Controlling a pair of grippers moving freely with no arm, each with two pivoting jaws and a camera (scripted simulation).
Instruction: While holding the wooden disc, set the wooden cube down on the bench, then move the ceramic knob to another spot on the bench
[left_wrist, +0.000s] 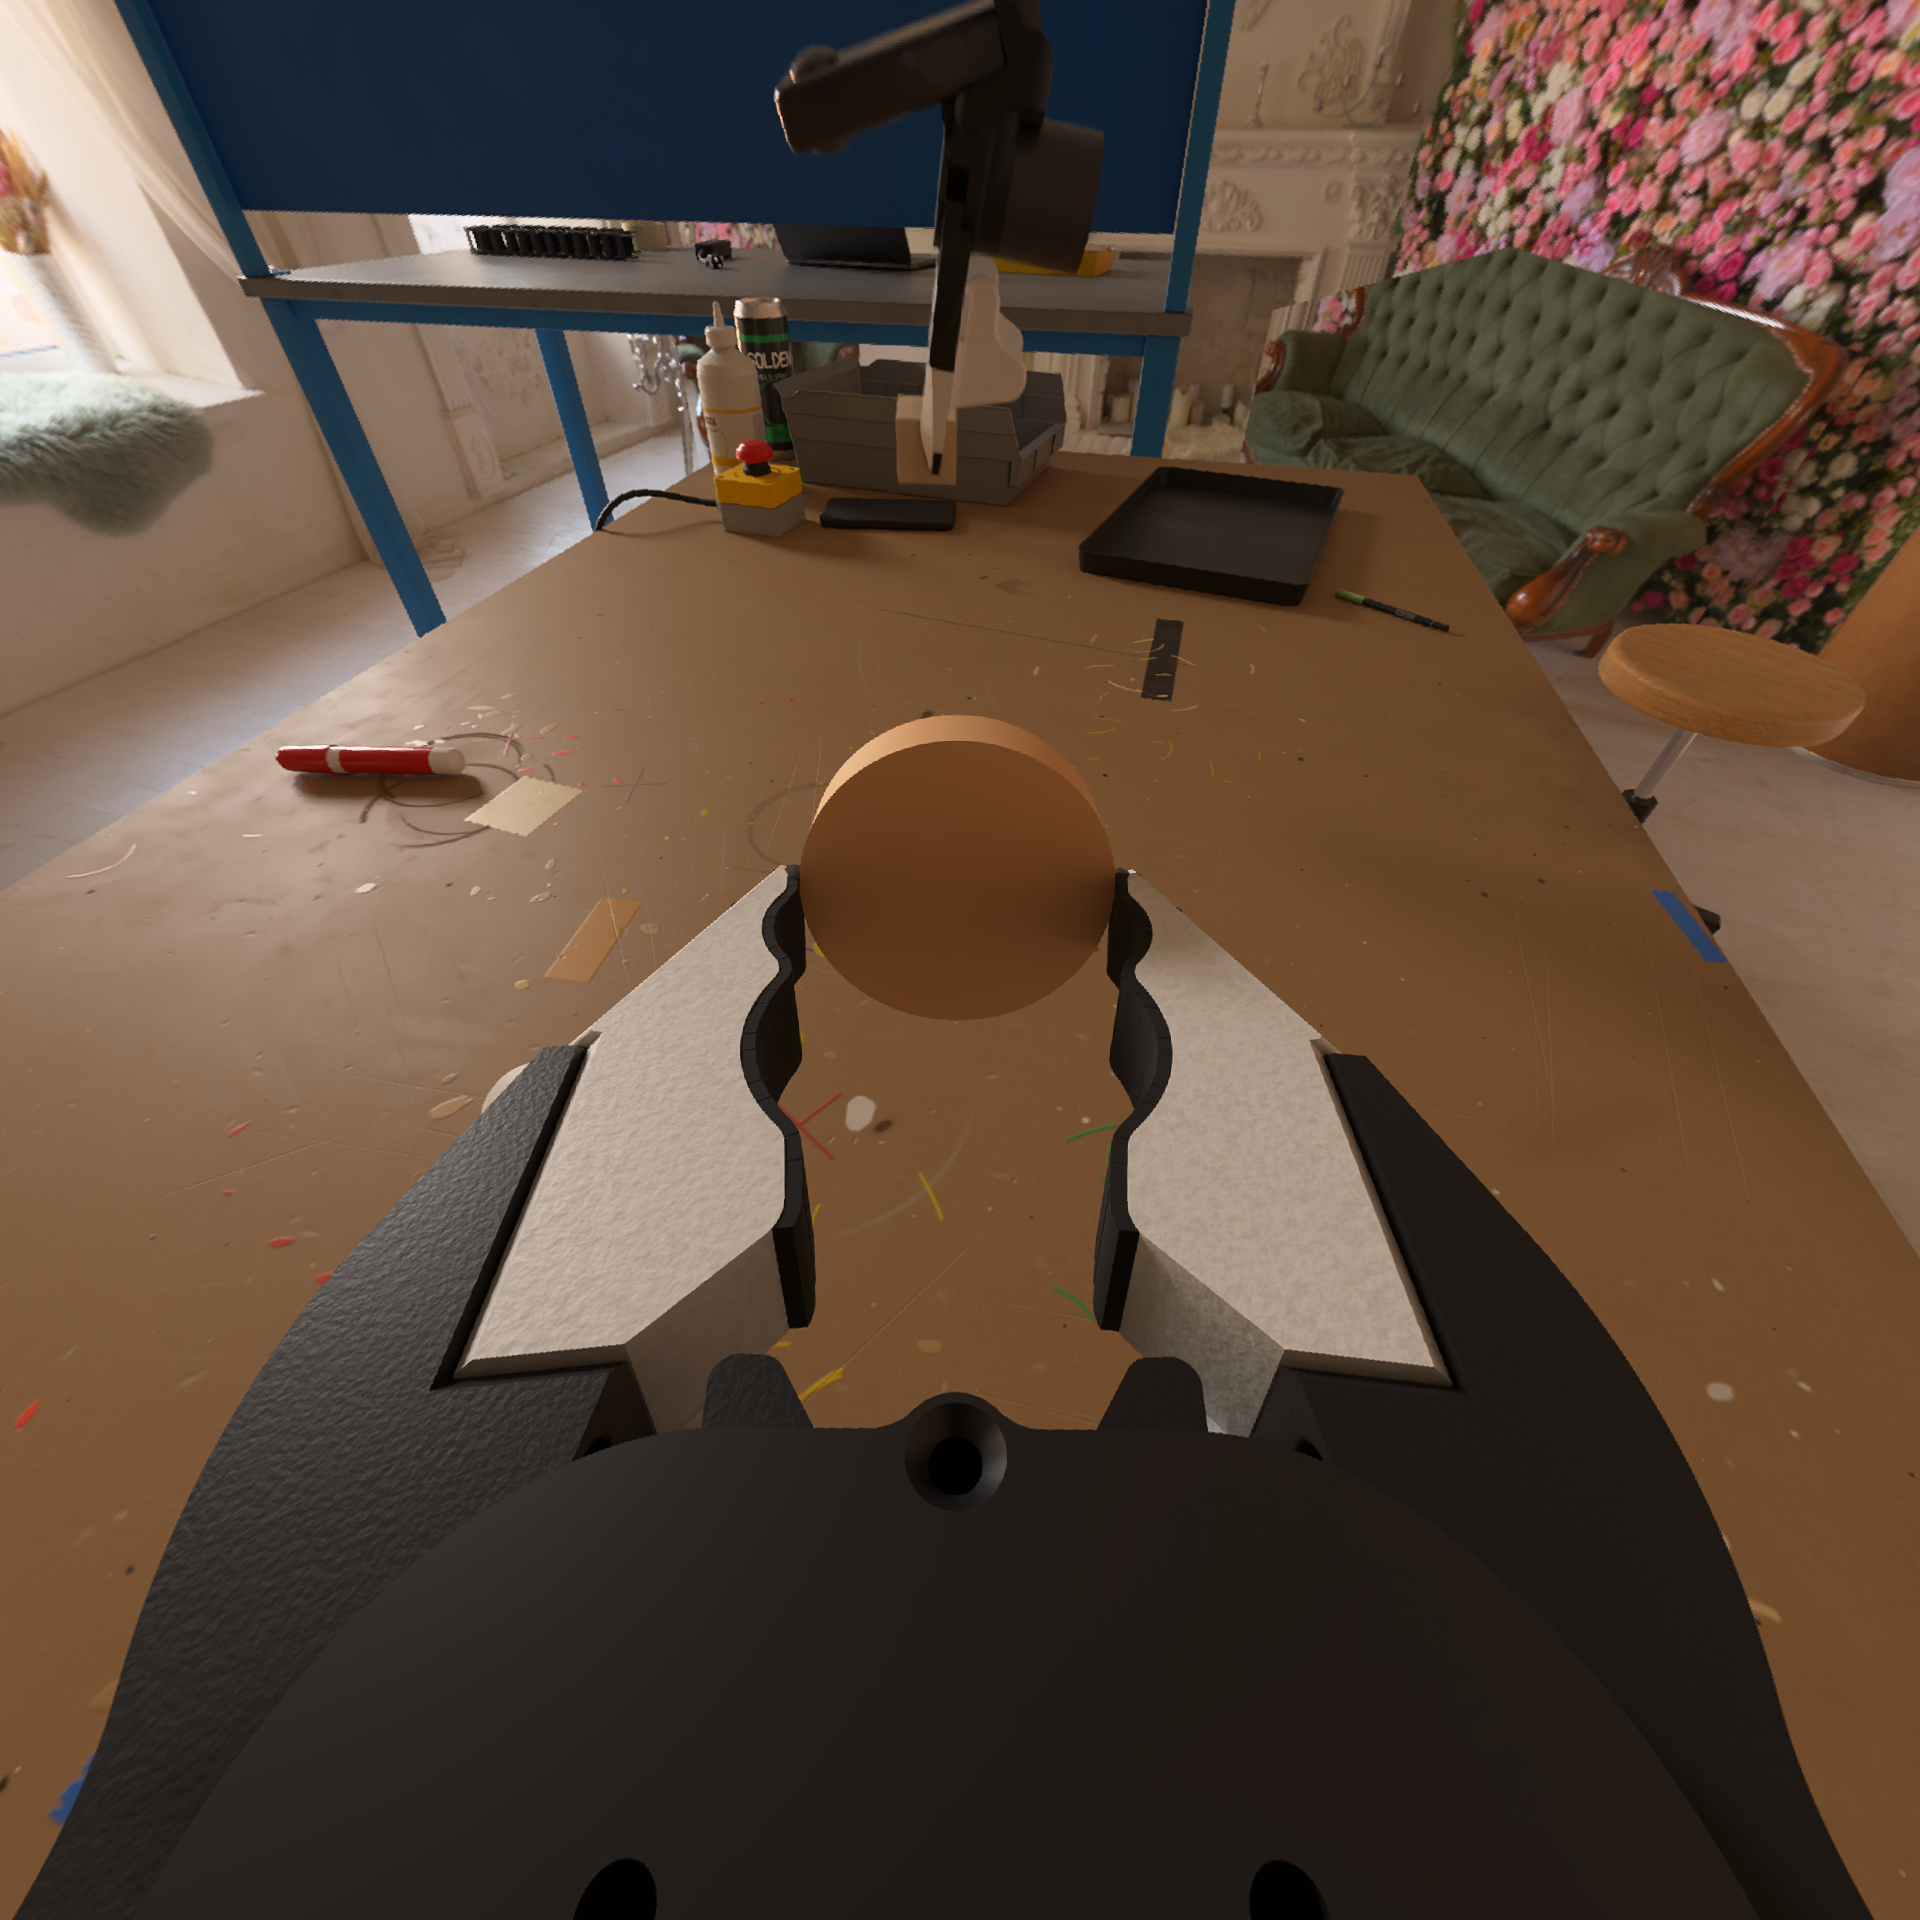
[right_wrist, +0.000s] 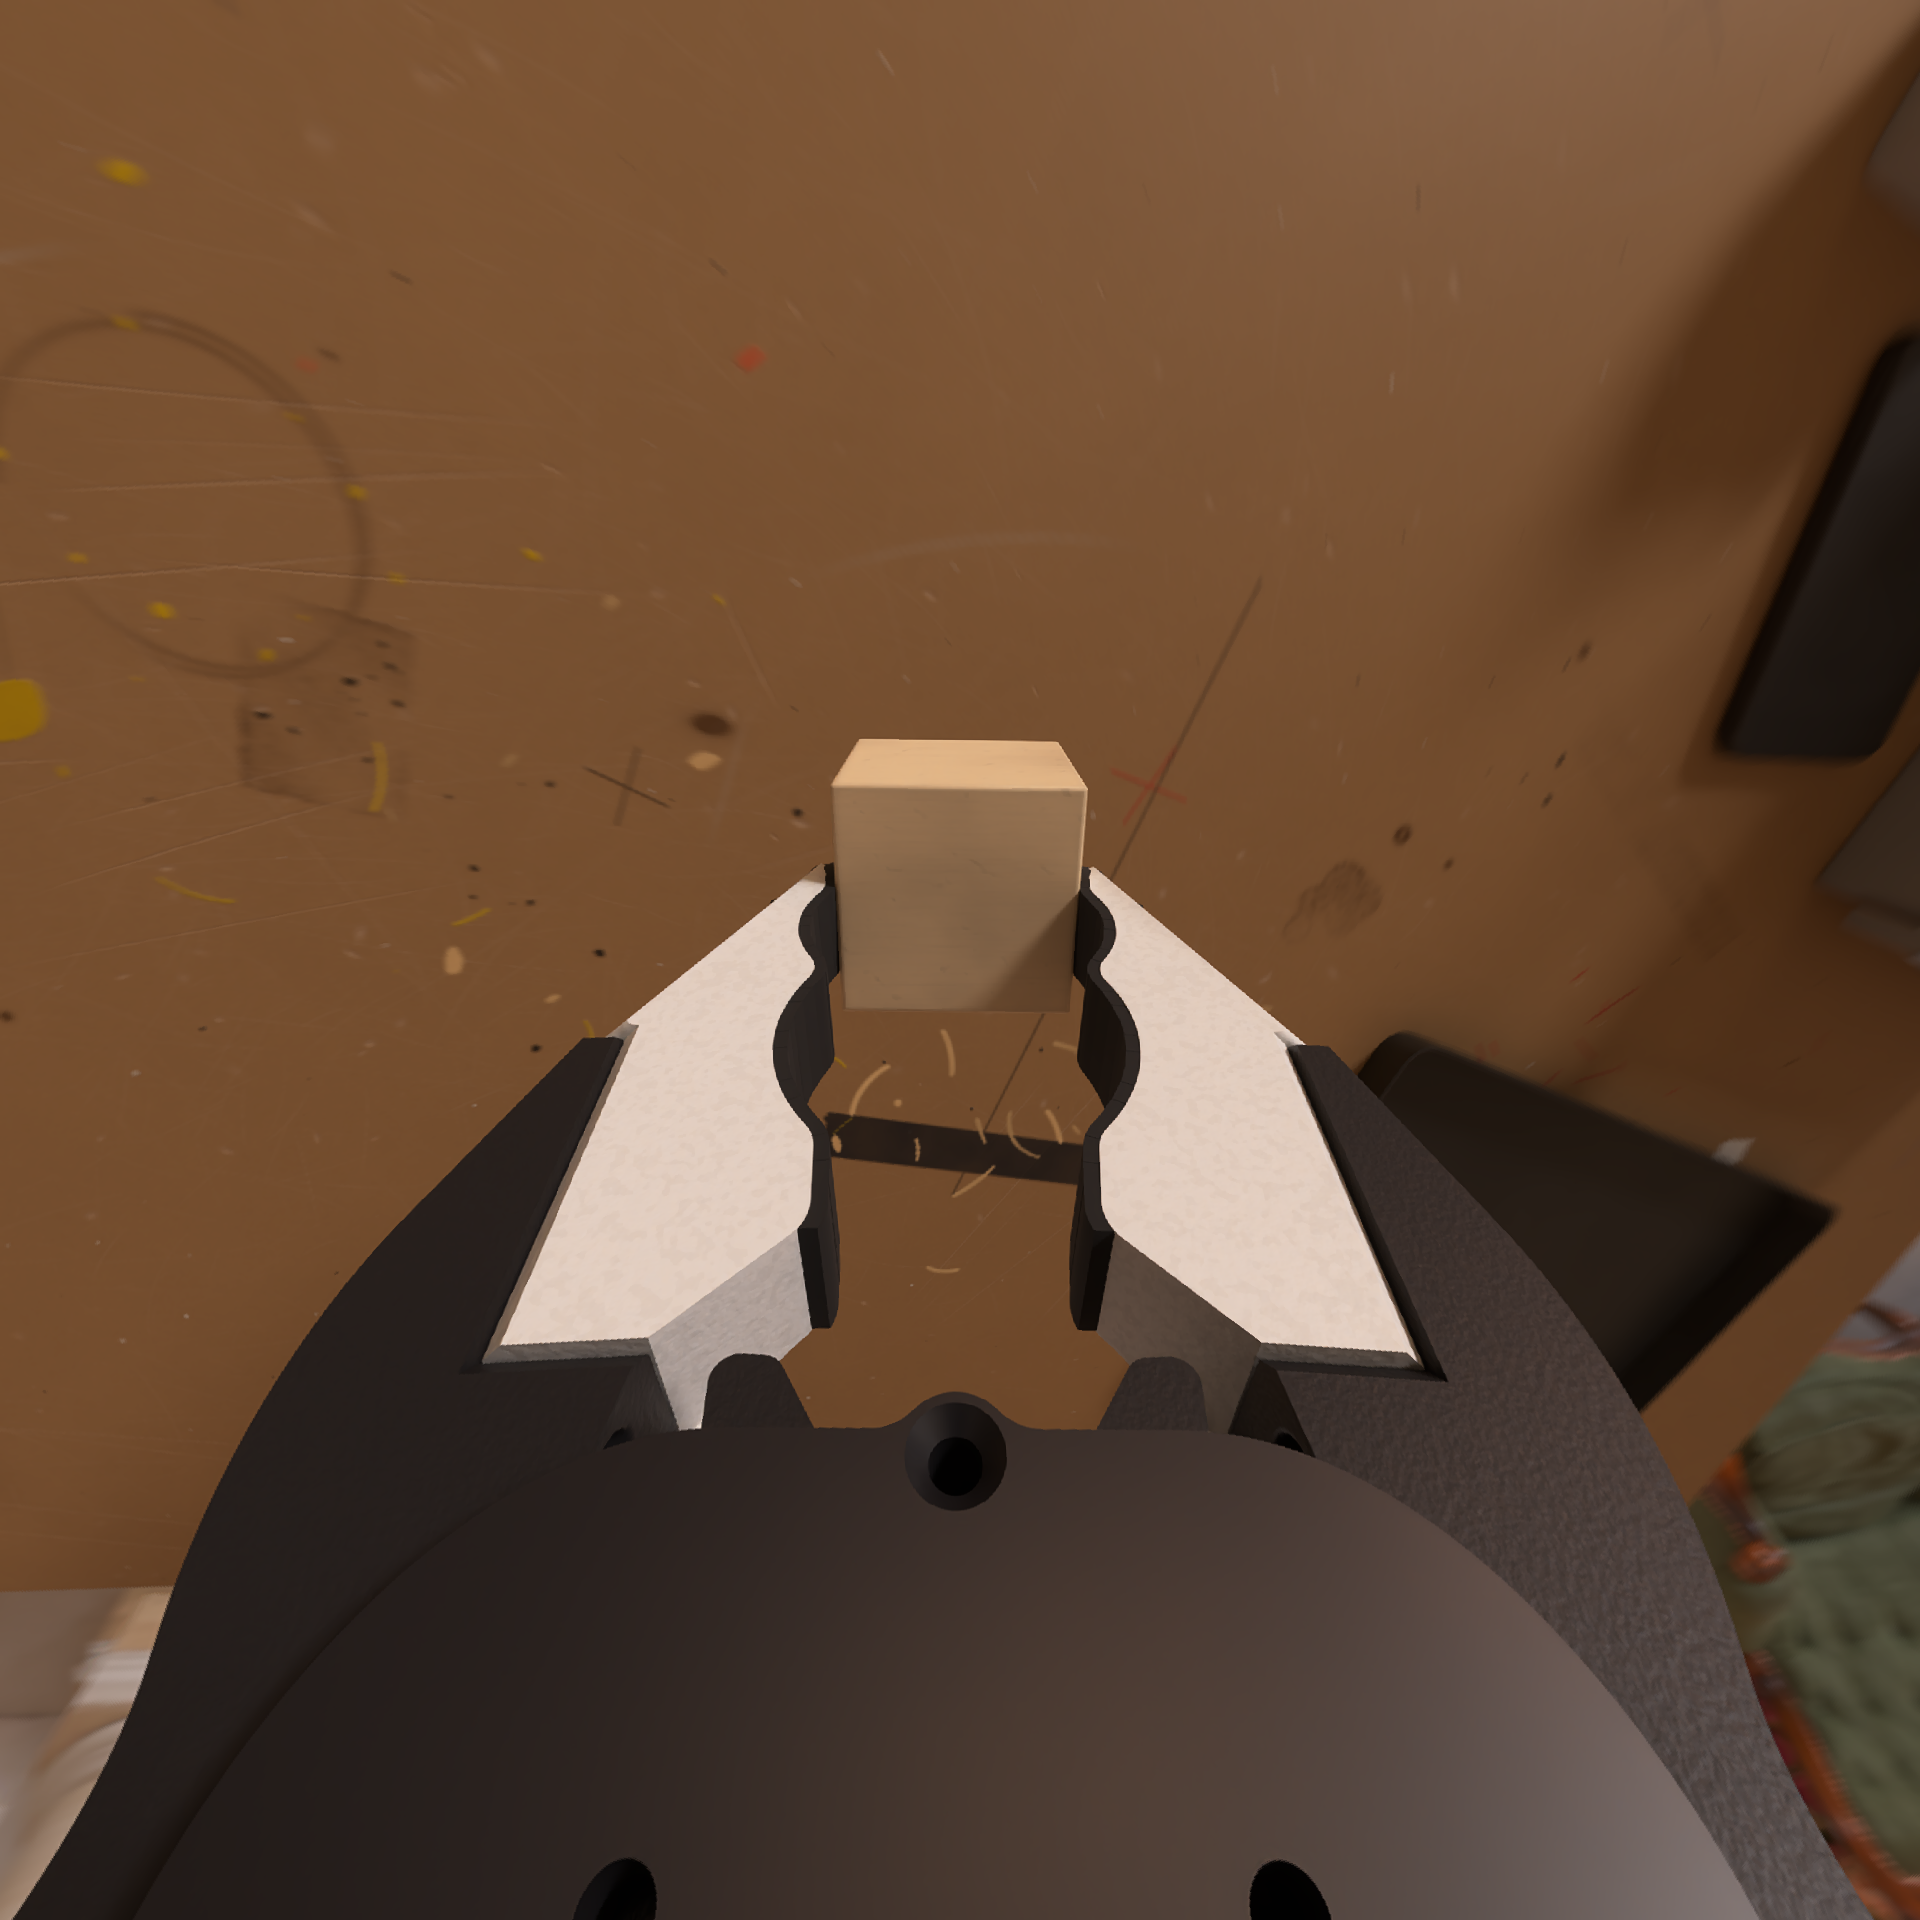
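Note:
My left gripper (left_wrist: 956, 896) is shut on the wooden disc (left_wrist: 956, 868), a round brown disc held on edge above the brown bench (left_wrist: 312, 1039). My right gripper (right_wrist: 958, 883) is shut on the wooden cube (right_wrist: 958, 873), a pale block held above the bench (right_wrist: 623, 312). In the left wrist view the right gripper (left_wrist: 933, 457) hangs fingers-down at the far end of the bench with the cube (left_wrist: 912, 442) at its tips, in front of a grey bin. I see no ceramic knob in either view.
A black tray (left_wrist: 1210, 530), a grey bin (left_wrist: 852, 436), a red-button box (left_wrist: 761, 494), a glue bottle (left_wrist: 727, 390) and a can (left_wrist: 764, 358) stand at the far end. A red marker (left_wrist: 369, 758) lies left. A stool (left_wrist: 1730, 686) stands off the right edge. The tray also shows in the right wrist view (right_wrist: 1558, 1195).

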